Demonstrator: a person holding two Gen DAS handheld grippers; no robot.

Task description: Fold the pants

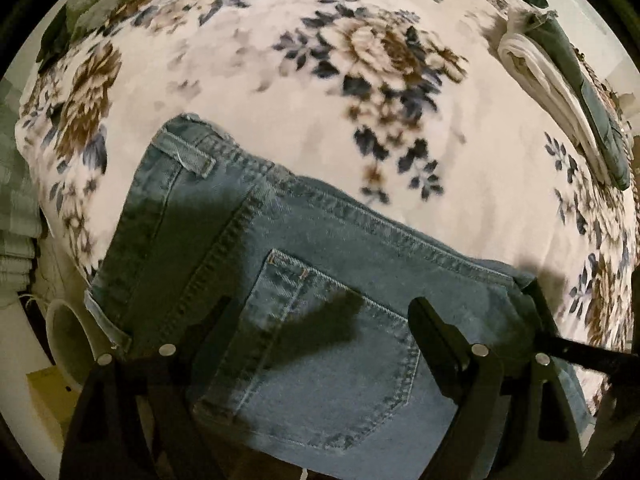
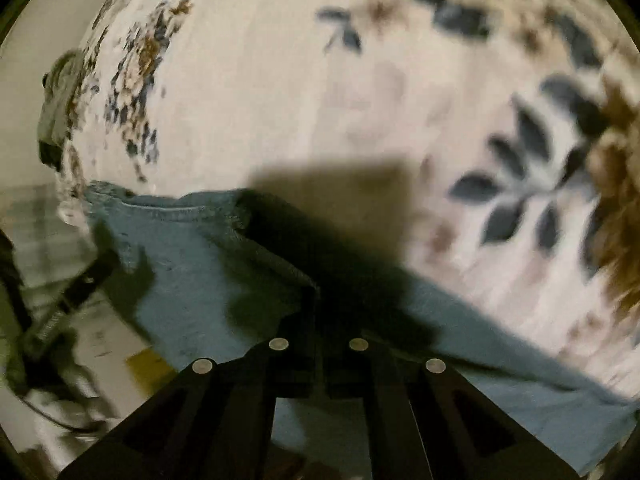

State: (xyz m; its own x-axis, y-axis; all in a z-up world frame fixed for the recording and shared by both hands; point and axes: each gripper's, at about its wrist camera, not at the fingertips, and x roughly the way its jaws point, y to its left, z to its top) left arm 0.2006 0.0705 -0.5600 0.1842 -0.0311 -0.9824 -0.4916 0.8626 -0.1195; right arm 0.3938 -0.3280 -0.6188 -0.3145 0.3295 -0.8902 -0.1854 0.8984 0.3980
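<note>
Blue jeans [image 1: 304, 272] lie folded on a floral blanket [image 1: 280, 80], seat side up with a back pocket [image 1: 320, 360] showing. My left gripper [image 1: 320, 320] hangs open just above the pocket, one finger on each side, holding nothing. In the right wrist view my right gripper [image 2: 319, 292] is shut on a fold of the jeans [image 2: 192, 256] at their far edge, in deep shadow. The other gripper shows at the left edge of that view [image 2: 80, 280].
A stack of folded clothes [image 1: 560, 88], white and dark green, lies at the blanket's far right. Green cloth [image 1: 100, 4] lies at the far left corner. A white cup-like object [image 1: 68, 332] and a yellow item [image 1: 44, 392] are below the bed's left edge.
</note>
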